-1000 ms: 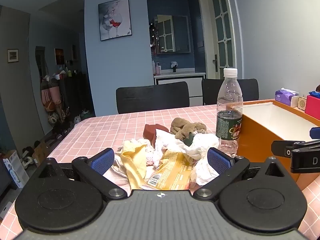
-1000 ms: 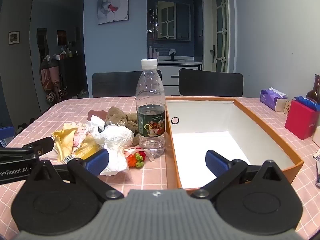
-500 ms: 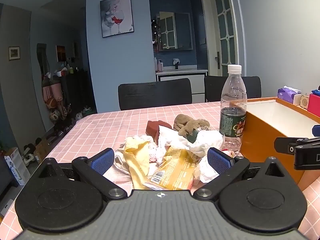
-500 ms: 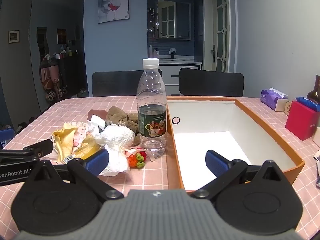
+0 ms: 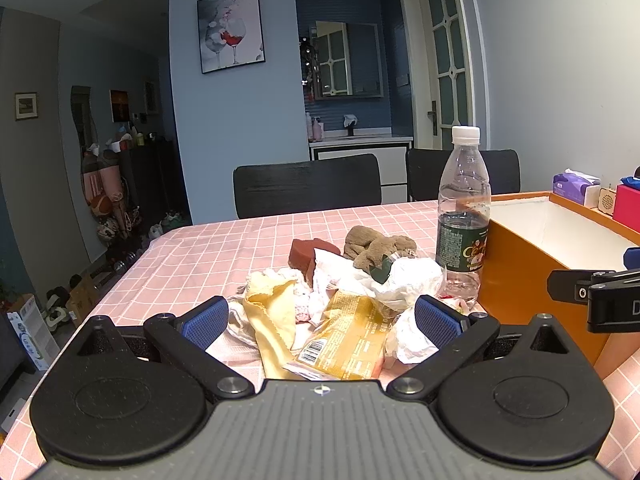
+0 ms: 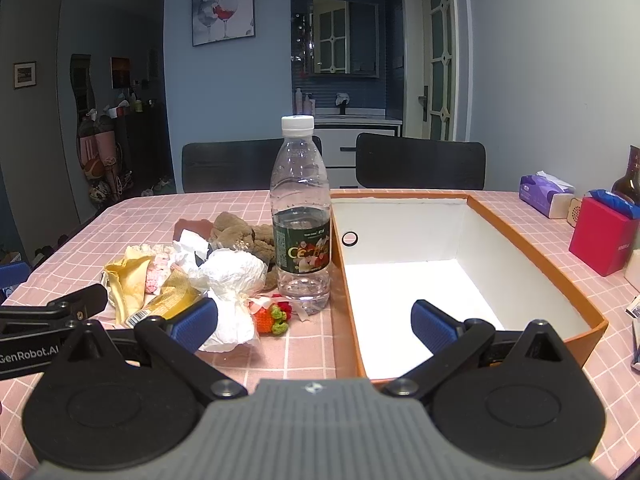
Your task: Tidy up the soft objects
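Note:
A heap of soft things lies on the pink checked tablecloth (image 5: 208,252): a yellow cloth (image 5: 272,316), a gold snack packet (image 5: 348,340), crumpled white plastic (image 5: 404,280), a brown plush (image 5: 376,246), a dark red sponge (image 5: 306,258) and a crocheted strawberry (image 6: 272,318). My left gripper (image 5: 320,322) hangs open just in front of the heap, empty. The orange box (image 6: 576,292) with a white inside stands to the right. Over its near left corner my right gripper (image 6: 314,324) is open and empty.
A clear water bottle (image 6: 300,220) stands between the heap and the box. On the far right are a purple tissue pack (image 6: 544,194) and a red box (image 6: 604,240). Two black chairs (image 6: 420,162) stand behind the table.
Both grippers have drawn back and risen slightly, so the heap and bottle look a little farther off. Nothing was grasped or moved.

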`<move>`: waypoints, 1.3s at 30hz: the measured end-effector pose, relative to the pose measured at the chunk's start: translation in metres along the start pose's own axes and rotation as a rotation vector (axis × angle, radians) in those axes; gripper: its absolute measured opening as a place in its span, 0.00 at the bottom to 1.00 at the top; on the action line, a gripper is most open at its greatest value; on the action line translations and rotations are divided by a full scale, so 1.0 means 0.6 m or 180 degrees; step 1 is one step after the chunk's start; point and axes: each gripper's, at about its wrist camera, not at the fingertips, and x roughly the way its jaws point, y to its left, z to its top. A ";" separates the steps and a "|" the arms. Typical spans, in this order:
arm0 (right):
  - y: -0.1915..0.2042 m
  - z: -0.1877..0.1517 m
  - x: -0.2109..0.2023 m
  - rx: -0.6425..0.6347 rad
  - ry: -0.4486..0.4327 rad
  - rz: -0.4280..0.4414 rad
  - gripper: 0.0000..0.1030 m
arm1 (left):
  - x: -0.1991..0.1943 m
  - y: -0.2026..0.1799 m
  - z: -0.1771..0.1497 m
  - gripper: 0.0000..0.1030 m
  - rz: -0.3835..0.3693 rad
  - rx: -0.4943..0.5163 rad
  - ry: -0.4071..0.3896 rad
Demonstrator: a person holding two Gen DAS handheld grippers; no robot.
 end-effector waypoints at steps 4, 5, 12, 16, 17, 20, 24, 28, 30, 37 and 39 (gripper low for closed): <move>-0.002 0.000 0.001 0.0012 0.0015 -0.0008 0.98 | 0.015 -0.011 0.001 1.00 0.0025 0.0000 0.0039; -0.002 0.000 0.001 0.0012 0.0013 -0.0006 0.98 | 0.015 -0.011 -0.001 1.00 0.0022 0.0002 0.0040; -0.005 0.000 0.001 0.0023 0.0024 -0.0018 0.98 | 0.013 -0.017 0.001 1.00 0.0021 0.0011 0.0050; -0.007 -0.001 0.001 0.0038 0.0038 -0.0024 0.98 | 0.013 -0.017 -0.001 1.00 0.0022 0.0015 0.0051; -0.007 -0.001 0.001 0.0038 0.0039 -0.0026 0.98 | 0.015 -0.017 0.003 1.00 0.0019 0.0016 0.0054; -0.008 -0.001 0.001 0.0044 0.0047 -0.0028 0.98 | 0.017 -0.022 0.002 1.00 0.0017 0.0025 0.0067; -0.010 -0.002 0.002 0.0054 0.0063 -0.0031 0.98 | 0.017 -0.023 0.002 1.00 0.0019 0.0026 0.0068; -0.010 -0.002 0.004 0.0057 0.0079 -0.0042 0.98 | 0.017 -0.022 0.002 1.00 0.0018 0.0026 0.0068; -0.010 -0.002 0.004 0.0058 0.0088 -0.0045 0.98 | 0.017 -0.022 0.002 1.00 0.0016 0.0025 0.0070; -0.010 -0.003 0.002 0.0060 0.0093 -0.0050 0.98 | 0.018 -0.024 0.002 1.00 0.0013 0.0023 0.0076; -0.010 -0.003 0.002 0.0058 0.0096 -0.0047 0.98 | 0.018 -0.024 0.002 1.00 0.0009 0.0023 0.0078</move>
